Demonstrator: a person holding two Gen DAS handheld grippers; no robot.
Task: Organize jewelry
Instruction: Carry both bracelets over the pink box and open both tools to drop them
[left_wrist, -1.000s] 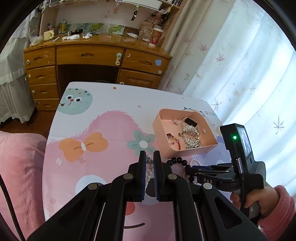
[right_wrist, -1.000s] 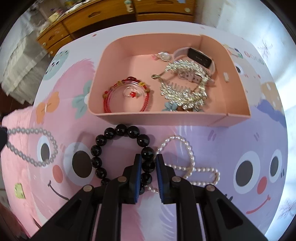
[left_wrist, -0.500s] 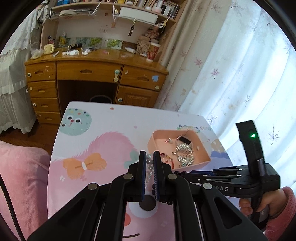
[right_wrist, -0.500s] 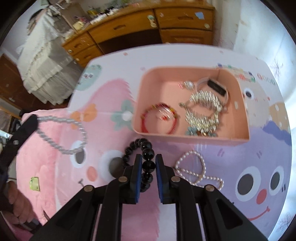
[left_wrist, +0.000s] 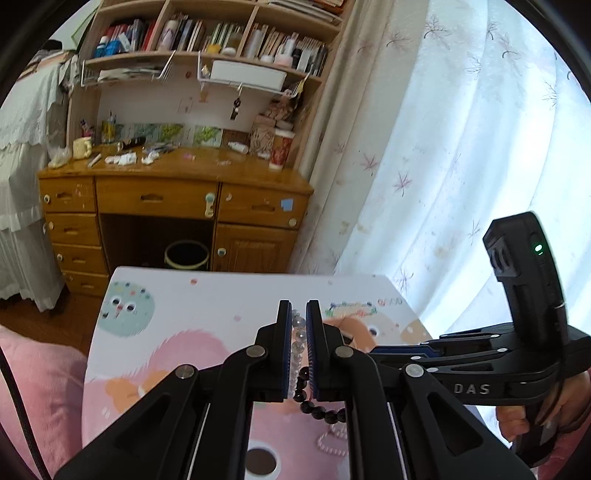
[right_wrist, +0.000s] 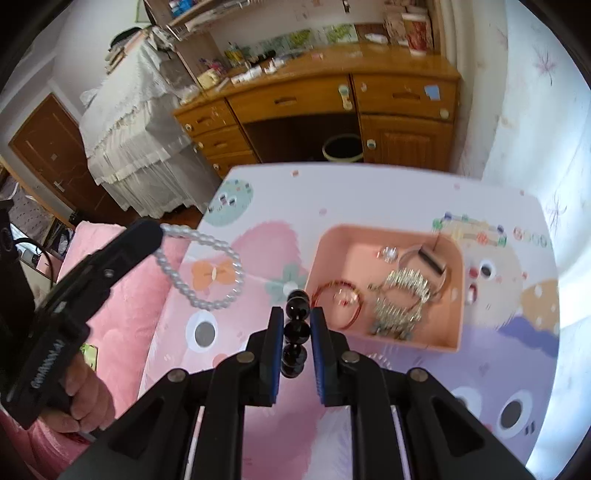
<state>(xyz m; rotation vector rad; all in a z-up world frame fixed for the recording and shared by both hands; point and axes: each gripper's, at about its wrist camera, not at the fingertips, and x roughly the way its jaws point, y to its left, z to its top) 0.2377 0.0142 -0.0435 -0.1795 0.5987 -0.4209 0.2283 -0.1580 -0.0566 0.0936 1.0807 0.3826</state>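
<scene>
In the left wrist view my left gripper (left_wrist: 298, 314) is shut on a strand of grey pearl beads (left_wrist: 297, 341). The right wrist view shows this grey pearl bracelet (right_wrist: 207, 273) hanging as a loop from the left gripper (right_wrist: 146, 232), above the table's left edge. My right gripper (right_wrist: 296, 317) is shut on a black bead bracelet (right_wrist: 295, 328), lifted off the cartoon-print table (right_wrist: 258, 192); its lower beads (left_wrist: 325, 412) dangle. To the right sits a pink tray (right_wrist: 458, 295) holding a red bracelet (right_wrist: 341, 302), a silver piece (right_wrist: 402, 295) and a watch (right_wrist: 430, 258). A white pearl necklace (left_wrist: 332, 439) lies on the table.
Beyond the table stands a wooden desk (left_wrist: 166, 199) with a bin (left_wrist: 186, 254) beneath and bookshelves (left_wrist: 207, 37) above. A white curtain (left_wrist: 461, 147) hangs at the right. Pink bedding (right_wrist: 122, 280) borders the table's left side. A lace-covered unit (right_wrist: 136, 122) stands far left.
Both grippers have risen and tilted up. The black bracelet has come off the table in the right gripper, and the grey pearl bracelet hangs higher from the left one.
</scene>
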